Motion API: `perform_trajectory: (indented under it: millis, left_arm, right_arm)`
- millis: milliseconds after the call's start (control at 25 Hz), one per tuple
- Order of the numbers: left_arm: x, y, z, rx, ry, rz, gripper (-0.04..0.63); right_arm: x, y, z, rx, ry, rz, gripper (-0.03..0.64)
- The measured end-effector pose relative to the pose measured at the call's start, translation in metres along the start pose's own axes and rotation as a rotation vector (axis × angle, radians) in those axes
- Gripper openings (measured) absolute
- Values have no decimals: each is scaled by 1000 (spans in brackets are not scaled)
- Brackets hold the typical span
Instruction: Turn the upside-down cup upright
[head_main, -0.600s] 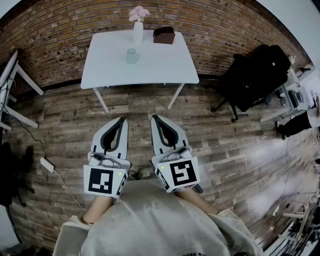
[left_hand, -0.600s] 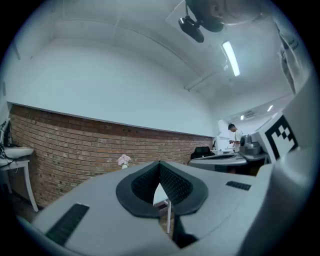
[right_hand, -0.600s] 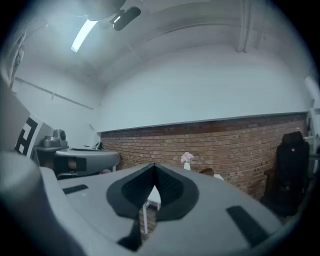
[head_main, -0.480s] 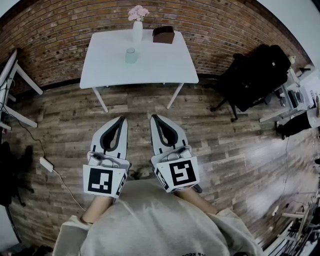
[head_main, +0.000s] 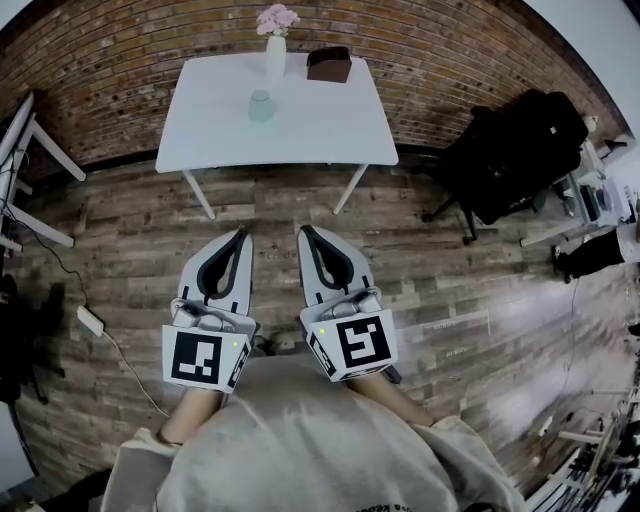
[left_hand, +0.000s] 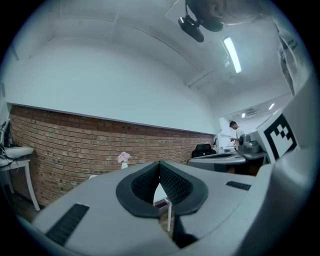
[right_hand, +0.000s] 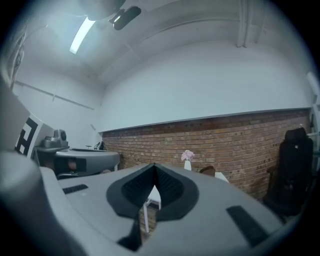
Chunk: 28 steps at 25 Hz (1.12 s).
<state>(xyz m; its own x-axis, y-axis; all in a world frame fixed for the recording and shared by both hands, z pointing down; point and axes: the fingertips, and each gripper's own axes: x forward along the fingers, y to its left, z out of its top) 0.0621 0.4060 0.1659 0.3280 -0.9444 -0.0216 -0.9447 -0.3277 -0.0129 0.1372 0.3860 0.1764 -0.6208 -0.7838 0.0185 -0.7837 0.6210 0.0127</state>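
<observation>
A pale green cup stands upside down on the white table by the brick wall, far ahead of me. My left gripper and right gripper hang side by side over the wooden floor, well short of the table, both pointing level at it. Each is shut with nothing between its jaws. In the left gripper view the left gripper has its tips together; the right gripper looks the same in the right gripper view. The cup is hidden in both gripper views.
A white vase with pink flowers and a brown box stand at the table's back edge. A black office chair sits to the right, a white stand to the left. A power strip with a cable lies on the floor.
The view has crept a little towards the table; both grippers keep the same pose, side by side and shut.
</observation>
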Motion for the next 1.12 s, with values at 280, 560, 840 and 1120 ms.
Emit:
perform_trajectory:
  millis: [280, 560, 840, 1120]
  left_arm:
    - [6, 3, -7, 7, 15, 44, 5]
    - [9, 11, -20, -8, 34, 69, 5]
    - [44, 41, -31, -24, 37, 54, 5]
    - [119, 108, -43, -50, 48, 24, 5]
  right_arm:
    - [1, -22, -11, 23, 9, 5, 6]
    - [9, -30, -23, 27, 28, 7, 6]
    - [50, -37, -29, -1, 39, 15, 6]
    - [140, -60, -34, -20, 62, -6, 6]
